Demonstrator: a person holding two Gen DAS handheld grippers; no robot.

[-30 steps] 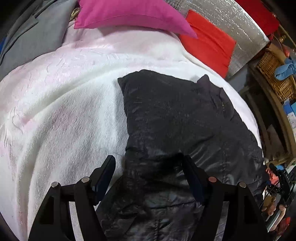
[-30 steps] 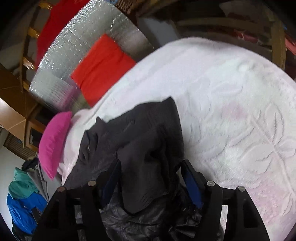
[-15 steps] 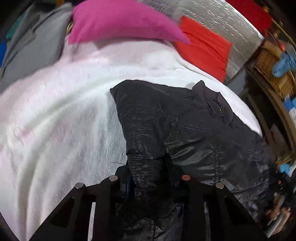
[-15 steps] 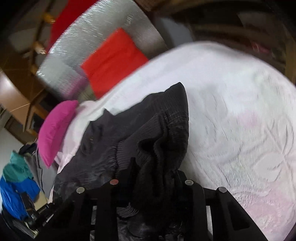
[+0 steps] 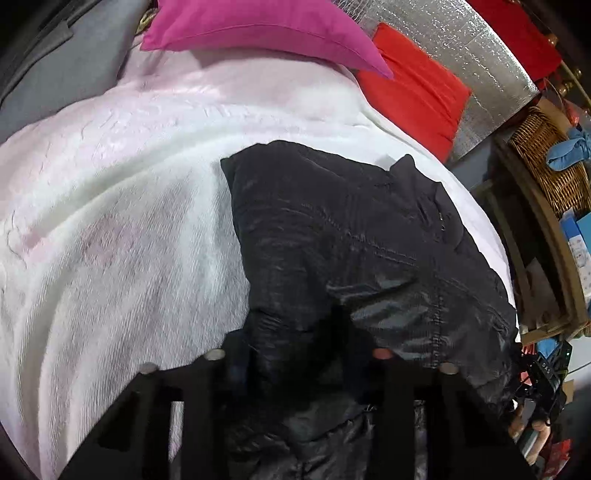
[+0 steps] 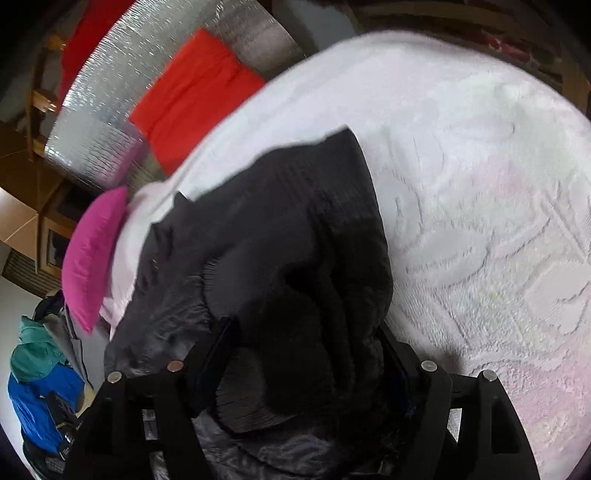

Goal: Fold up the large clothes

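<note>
Where jacket bunches, pink pillow beyond.

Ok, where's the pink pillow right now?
In the left wrist view the pink pillow lies at the top, at the head of the white blanket, beside the red cushion and beyond the black jacket.

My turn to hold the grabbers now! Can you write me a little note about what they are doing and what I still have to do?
Left gripper: jaws shut on the near edge of the black jacket.
Right gripper: jaws shut on a bunched-up part of the same jacket.
The jacket lies on the white blanket, with its far end toward the pink pillow and the red pillow.
Done: both grips are on the jacket.
Left: no neat fold shows yet; it is crumpled, so probably lift, fold it over and smooth it flat.
</note>
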